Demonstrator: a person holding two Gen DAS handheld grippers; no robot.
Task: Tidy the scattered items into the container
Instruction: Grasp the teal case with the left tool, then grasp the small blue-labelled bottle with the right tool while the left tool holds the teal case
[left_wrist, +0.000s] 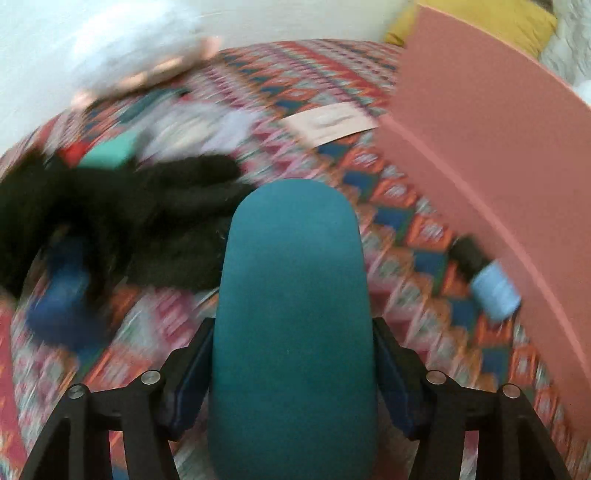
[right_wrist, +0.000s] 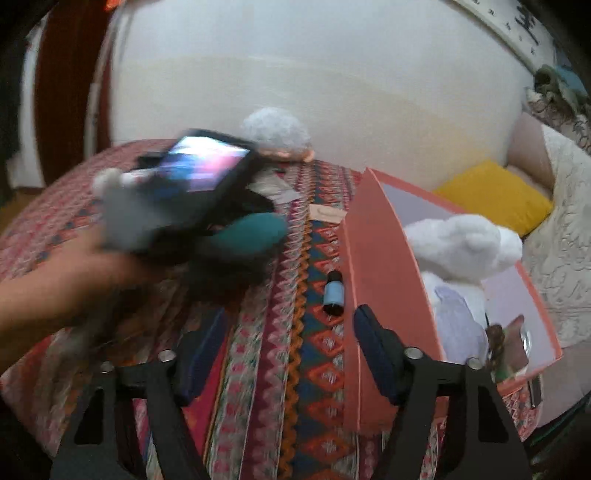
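Teal case (left_wrist: 291, 295), long and rounded, sits clamped between my left jaws, whose blue pads (left_wrist: 192, 373) press on both its sides; the left gripper (left_wrist: 291, 373) holds it above the patterned bedspread (left_wrist: 399, 221). In the right wrist view the same case (right_wrist: 255, 232) pokes out of the blurred left gripper (right_wrist: 207, 236), which carries a lit phone screen (right_wrist: 207, 166) on top and is held by a hand (right_wrist: 48, 291). The whole left picture is smeared, so small details are hard to read.

My right gripper (right_wrist: 284, 350) has its jaws spread wide with nothing between them, hanging over the bedspread just beside the near wall of the pink box (right_wrist: 384, 295). The box stands open on the bed to my right; inside it lie a white plush toy (right_wrist: 461, 240), a pale lilac item (right_wrist: 458, 321) and some small things at the far end that I cannot make out.

Just outside the box wall lies a small bottle (right_wrist: 333, 293) with a light blue body and dark cap, flat on the bedspread; the left wrist view shows it (left_wrist: 491, 284) close to the box (left_wrist: 498, 147) too. Further left lie a black fuzzy garment (left_wrist: 147, 221), a green block (left_wrist: 110, 153), a dark blue item (left_wrist: 62, 295) and a pale paper slip (left_wrist: 332, 123). A yellow cushion (right_wrist: 495, 195) rests behind the box.
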